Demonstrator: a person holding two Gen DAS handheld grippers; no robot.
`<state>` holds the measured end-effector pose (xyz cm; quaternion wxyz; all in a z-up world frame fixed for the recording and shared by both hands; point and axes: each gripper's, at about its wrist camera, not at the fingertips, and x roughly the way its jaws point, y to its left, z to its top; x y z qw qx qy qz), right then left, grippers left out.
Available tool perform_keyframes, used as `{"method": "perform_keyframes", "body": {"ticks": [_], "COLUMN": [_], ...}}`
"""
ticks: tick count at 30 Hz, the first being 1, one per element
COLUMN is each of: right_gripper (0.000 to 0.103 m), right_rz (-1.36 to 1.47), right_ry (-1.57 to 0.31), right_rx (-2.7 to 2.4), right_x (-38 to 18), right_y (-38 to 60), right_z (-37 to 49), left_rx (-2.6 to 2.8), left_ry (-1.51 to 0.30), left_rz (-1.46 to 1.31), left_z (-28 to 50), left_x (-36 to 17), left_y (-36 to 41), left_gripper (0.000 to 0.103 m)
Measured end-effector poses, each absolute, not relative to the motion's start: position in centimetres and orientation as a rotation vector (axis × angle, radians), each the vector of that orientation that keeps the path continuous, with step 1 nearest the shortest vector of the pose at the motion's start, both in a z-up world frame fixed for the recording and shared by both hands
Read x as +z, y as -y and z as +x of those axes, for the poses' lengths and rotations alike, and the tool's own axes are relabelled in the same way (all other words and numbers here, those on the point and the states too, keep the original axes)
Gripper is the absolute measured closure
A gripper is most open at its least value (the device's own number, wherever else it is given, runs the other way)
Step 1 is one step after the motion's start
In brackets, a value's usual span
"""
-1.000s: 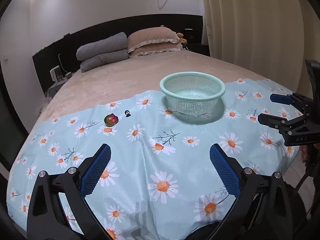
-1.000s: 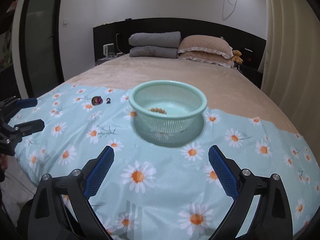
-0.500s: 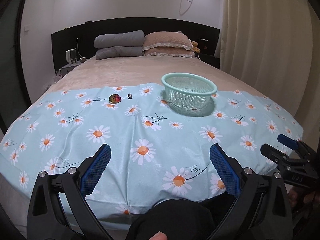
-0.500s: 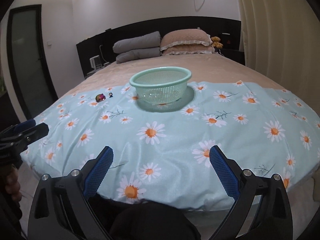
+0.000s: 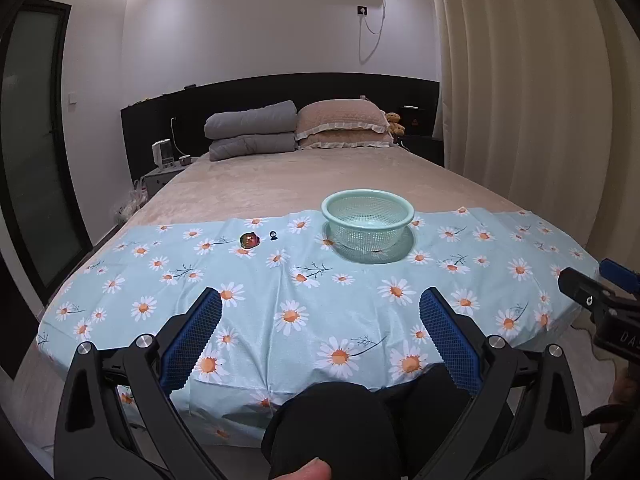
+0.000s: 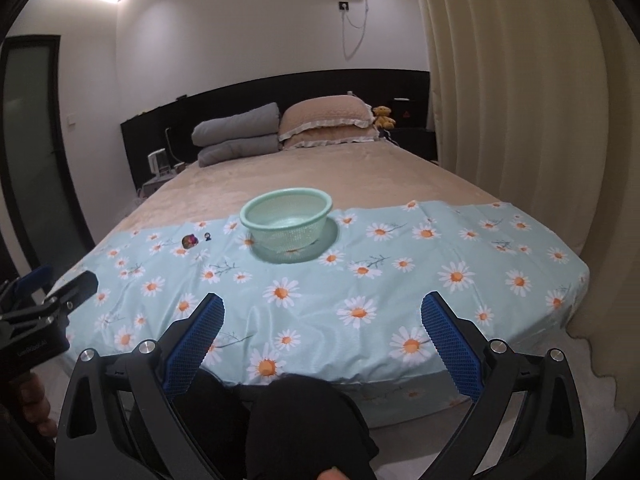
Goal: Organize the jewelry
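A mint green mesh basket (image 5: 367,219) (image 6: 286,219) stands on the daisy-print cloth (image 5: 320,292) (image 6: 320,280) at the foot of the bed. Left of it lie an iridescent jewel piece (image 5: 249,239) (image 6: 189,240) and a small dark ring (image 5: 273,235) (image 6: 207,236). My left gripper (image 5: 320,336) is open and empty, held back from the bed's front edge. My right gripper (image 6: 322,338) is open and empty too, also back from the edge. What the basket holds is hidden by its wall.
Pillows (image 5: 340,128) and folded grey bedding (image 5: 250,132) lie at the headboard. A curtain (image 5: 520,100) hangs on the right, a dark door (image 5: 32,140) on the left. My dark-clad knee (image 5: 328,424) is below the grippers.
Both grippers have pulled back and away from the bed, so the basket and jewelry look farther off. The jaws stay open and empty.
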<state>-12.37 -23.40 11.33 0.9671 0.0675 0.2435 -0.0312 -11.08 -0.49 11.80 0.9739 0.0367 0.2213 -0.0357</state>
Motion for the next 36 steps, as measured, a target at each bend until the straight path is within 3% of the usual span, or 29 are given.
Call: {"method": "perform_keyframes", "body": {"ticks": [36], "right_gripper": [0.008], "right_rz": [0.027], "right_ry": [-0.512], "right_rx": [-0.086], "right_x": [10.9], "right_y": [22.5], "right_z": [-14.6], "left_rx": [-0.001], "left_ry": [-0.434], "left_rz": [0.103], "left_z": [-13.7], "left_x": [12.0], "left_y": [2.0], "left_gripper": [0.006]}}
